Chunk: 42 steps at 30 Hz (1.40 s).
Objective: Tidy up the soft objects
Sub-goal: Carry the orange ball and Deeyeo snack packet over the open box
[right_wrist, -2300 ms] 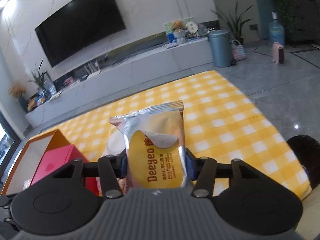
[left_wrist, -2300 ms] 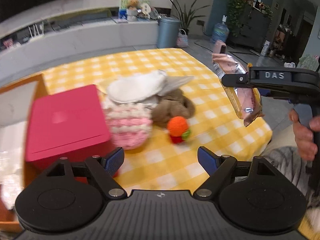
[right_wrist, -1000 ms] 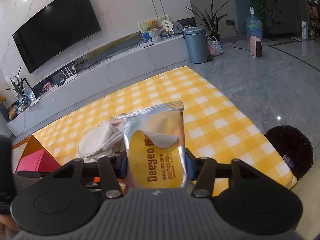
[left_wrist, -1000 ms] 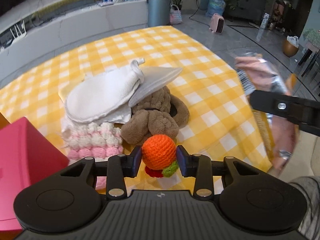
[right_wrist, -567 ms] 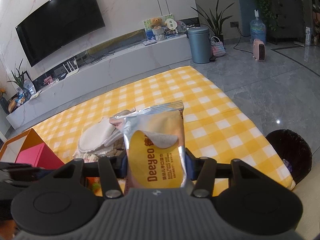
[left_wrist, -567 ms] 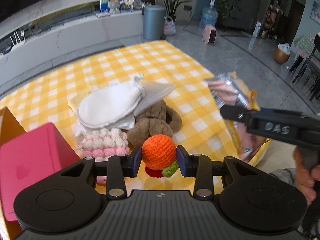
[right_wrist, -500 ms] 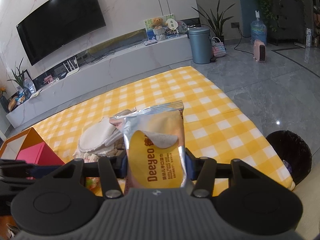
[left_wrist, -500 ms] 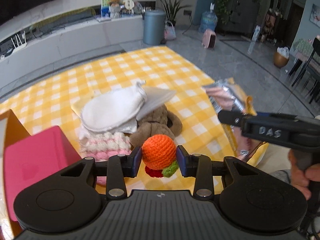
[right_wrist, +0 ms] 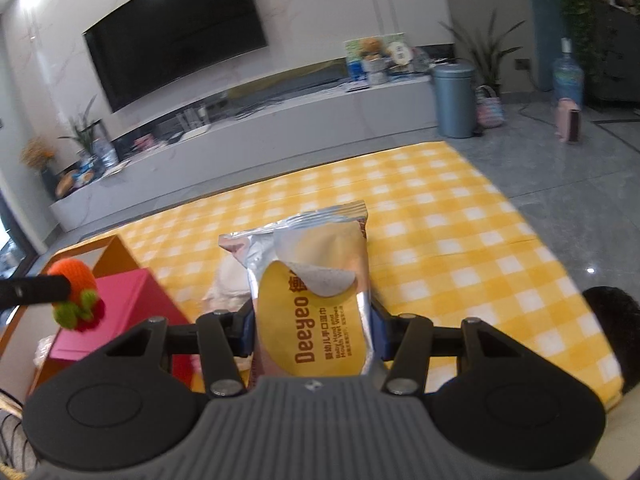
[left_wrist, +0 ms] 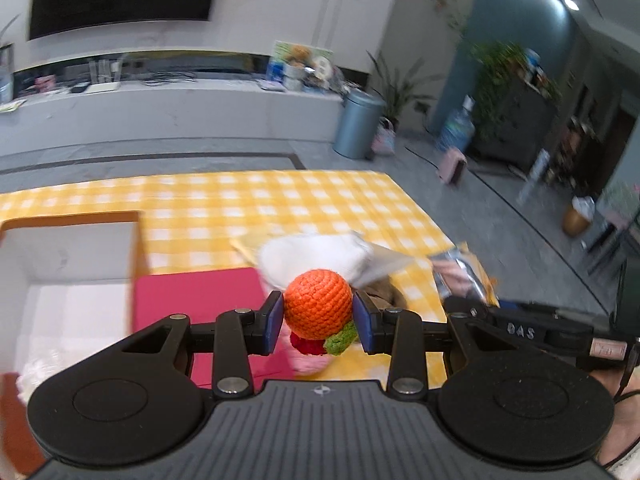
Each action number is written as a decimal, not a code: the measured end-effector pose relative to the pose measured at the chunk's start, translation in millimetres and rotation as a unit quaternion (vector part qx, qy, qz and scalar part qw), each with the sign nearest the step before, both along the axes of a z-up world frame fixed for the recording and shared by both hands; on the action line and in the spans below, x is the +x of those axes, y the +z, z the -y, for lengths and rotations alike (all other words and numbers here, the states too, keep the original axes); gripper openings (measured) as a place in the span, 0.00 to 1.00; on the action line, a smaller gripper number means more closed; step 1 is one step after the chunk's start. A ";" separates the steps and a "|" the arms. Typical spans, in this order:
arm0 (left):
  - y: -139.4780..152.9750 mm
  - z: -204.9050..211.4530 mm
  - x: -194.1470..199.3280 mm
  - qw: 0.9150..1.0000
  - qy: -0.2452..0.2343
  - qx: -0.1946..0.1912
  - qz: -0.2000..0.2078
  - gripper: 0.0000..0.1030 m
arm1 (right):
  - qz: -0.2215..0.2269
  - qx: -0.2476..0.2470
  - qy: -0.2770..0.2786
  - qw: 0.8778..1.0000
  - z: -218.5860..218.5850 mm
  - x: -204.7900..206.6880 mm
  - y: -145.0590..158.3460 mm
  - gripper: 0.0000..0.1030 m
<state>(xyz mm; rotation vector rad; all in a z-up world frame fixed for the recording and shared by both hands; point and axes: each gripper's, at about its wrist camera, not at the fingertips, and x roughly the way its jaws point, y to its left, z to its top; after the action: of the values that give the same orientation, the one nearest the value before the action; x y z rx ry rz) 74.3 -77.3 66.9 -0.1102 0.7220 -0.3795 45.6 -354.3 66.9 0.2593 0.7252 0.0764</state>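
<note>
With the left claw (left_wrist: 318, 322) pinching only the crocheted orange toy (left_wrist: 318, 309) by its rounded sides and the right claw (right_wrist: 312, 334) clamped on the wipes pack (right_wrist: 316, 300), the toy could squirt free short of the open box (left_wrist: 72, 264) ahead-left.

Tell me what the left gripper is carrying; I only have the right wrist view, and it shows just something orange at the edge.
Observer: The left gripper is shut on a crocheted orange toy with a red and green base.
Operator: Where is the open box?
Observer: The open cardboard box lies left of the toy, beside the pink box.
Operator: Anything in the cardboard box already?
Observer: Something white and crumpled shows at its near left corner; it is too blurred to name.
Operator: Is my wipes pack visible there?
Observer: Yes, the wet wipes pack shows at right, clamped in the right gripper.
</note>
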 end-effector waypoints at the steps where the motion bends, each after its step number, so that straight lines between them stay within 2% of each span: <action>1: 1.2 -8.7 -0.2 1.000 0.010 -0.003 0.002 0.41 | -0.002 0.000 0.007 1.000 -4.3 1.0 -0.3 0.51; 6: 2.3 -46.6 -0.9 0.999 0.051 -0.014 0.009 0.41 | 0.000 -0.009 0.039 0.999 -27.4 3.8 5.0 0.51; 9: 1.6 -65.1 -1.7 0.997 0.072 -0.009 0.013 0.41 | 0.010 0.007 0.062 0.998 -39.7 5.1 12.8 0.51; 13: -1.1 -80.5 -8.9 0.992 0.119 0.034 0.026 0.41 | 0.046 0.015 0.094 0.994 -66.1 1.4 30.3 0.51; 16: -5.2 -95.0 -12.5 0.990 0.135 0.036 0.030 0.41 | 0.061 0.022 0.119 0.991 -91.0 -0.5 42.6 0.51; 28: -12.8 -166.6 -29.1 0.983 0.177 -0.042 0.036 0.41 | 0.044 0.027 0.182 0.982 -188.2 14.9 70.2 0.51; 34: -24.4 -193.1 -28.8 0.980 0.184 -0.074 0.015 0.41 | -0.003 0.067 0.200 0.978 -247.8 21.6 55.0 0.51; 39: -30.6 -209.9 -35.3 0.978 0.192 -0.080 0.013 0.41 | -0.045 0.017 0.232 0.972 -299.8 24.7 27.7 0.51; 42: -35.0 -220.2 -34.9 0.976 0.189 -0.108 0.001 0.41 | -0.062 -0.047 0.232 0.970 -324.6 28.4 15.9 0.51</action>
<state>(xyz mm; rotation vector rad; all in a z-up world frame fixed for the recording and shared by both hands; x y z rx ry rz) 39.4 142.9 31.9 -0.4465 0.6398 -0.0914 74.0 -29.7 82.8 -0.0013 0.9007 0.4724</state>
